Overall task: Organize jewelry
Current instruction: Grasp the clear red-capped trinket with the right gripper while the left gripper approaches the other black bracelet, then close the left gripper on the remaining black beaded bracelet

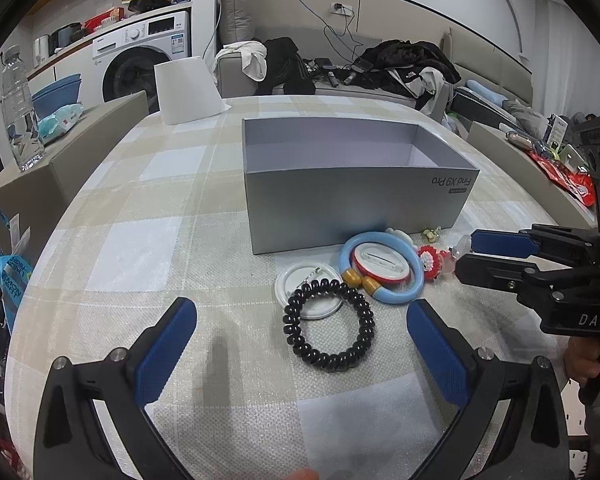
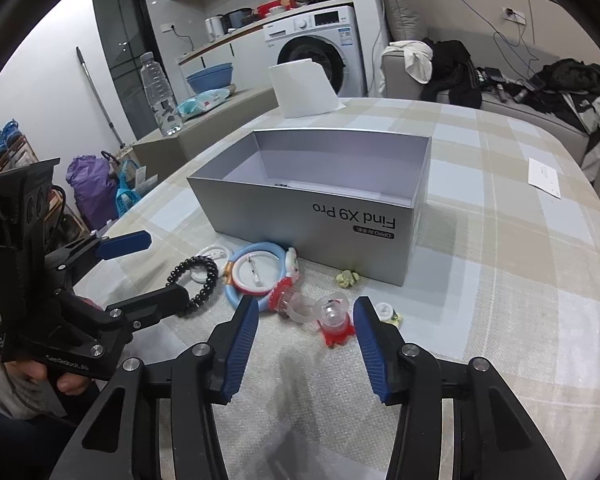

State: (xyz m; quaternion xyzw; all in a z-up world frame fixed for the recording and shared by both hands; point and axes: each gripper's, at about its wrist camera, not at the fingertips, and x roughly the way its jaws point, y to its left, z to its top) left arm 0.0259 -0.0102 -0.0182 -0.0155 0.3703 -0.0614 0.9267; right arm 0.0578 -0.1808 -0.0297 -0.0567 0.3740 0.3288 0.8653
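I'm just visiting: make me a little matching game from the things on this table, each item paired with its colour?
Things:
1. coil hair tie
2. bangle
3. box
4. ring

Colours:
A. light blue with gold bands
B. clear with a red base
C. black
D. silver-grey

Pairs: 1-C, 2-A, 3-D, 4-B
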